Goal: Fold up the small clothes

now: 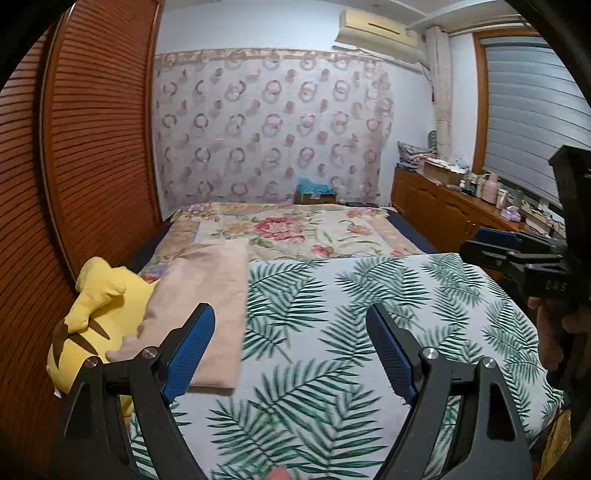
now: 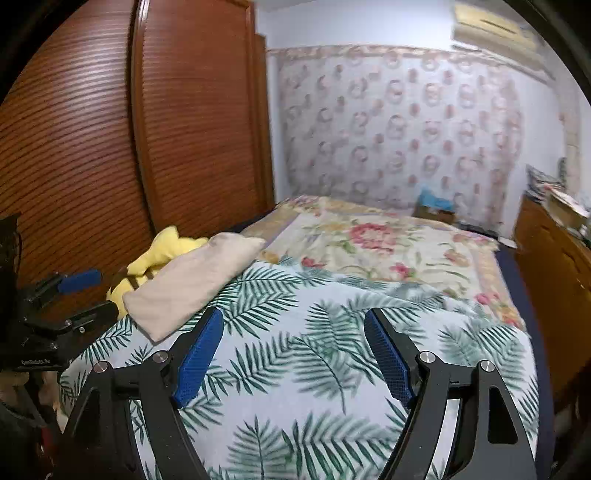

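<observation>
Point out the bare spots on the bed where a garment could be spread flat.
The palm-leaf blanket is bare from the beige folded cloth across to its right edge. The floral quilt behind is bare too. The left edge is crowded: the cloth lies against the yellow plush toy.

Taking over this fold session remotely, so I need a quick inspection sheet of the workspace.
Surface: palm-leaf sheet over a floral bedspread.
Job's things: beige cloth, folded flat at the sheet's left edge.
Clutter: yellow plush toy beside the cloth.
Grippers: left gripper and right gripper both open, empty, above the sheet.
Cables: nothing seen.
Surroundings: louvered wardrobe doors, cluttered wooden cabinet, air conditioner.
</observation>
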`<state>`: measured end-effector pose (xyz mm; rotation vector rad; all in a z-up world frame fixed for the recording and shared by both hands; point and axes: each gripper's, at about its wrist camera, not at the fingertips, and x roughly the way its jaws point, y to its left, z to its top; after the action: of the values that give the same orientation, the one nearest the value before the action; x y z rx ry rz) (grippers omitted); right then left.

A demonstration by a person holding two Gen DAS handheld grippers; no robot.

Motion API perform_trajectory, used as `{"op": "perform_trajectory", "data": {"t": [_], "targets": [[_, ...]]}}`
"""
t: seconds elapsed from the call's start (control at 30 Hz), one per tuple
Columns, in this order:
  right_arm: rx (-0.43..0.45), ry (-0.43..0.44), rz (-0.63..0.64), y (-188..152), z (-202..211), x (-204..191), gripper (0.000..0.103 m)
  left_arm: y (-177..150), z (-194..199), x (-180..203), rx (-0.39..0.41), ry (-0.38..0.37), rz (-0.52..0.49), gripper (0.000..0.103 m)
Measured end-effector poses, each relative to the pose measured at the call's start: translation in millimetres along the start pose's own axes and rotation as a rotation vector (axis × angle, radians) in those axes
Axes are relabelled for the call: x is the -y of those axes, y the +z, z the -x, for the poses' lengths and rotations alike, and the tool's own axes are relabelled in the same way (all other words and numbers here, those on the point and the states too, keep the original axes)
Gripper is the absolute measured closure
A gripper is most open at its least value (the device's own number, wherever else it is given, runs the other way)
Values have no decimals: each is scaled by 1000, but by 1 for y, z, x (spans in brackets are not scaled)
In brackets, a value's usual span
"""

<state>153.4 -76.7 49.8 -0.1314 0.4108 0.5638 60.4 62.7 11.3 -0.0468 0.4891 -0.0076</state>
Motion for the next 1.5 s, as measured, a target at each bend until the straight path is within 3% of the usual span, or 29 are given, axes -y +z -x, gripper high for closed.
{"op": "perform_trajectory", "data": {"t": [0.33,0.5,0.9,1.5], "targets": [[127,-121,-74,-23,77,-8,23,18,28,38,63,-14,-32,19],[159,-168,-99,-29,96,-16,23,26,34,48,78,-5,-29,19],[180,-199,-128,-41,98,-31,23,27,37,57,90,-7,-43,19],[173,-209,-127,-42,102,-24,23,26,37,56,89,-5,-39,19]]}}
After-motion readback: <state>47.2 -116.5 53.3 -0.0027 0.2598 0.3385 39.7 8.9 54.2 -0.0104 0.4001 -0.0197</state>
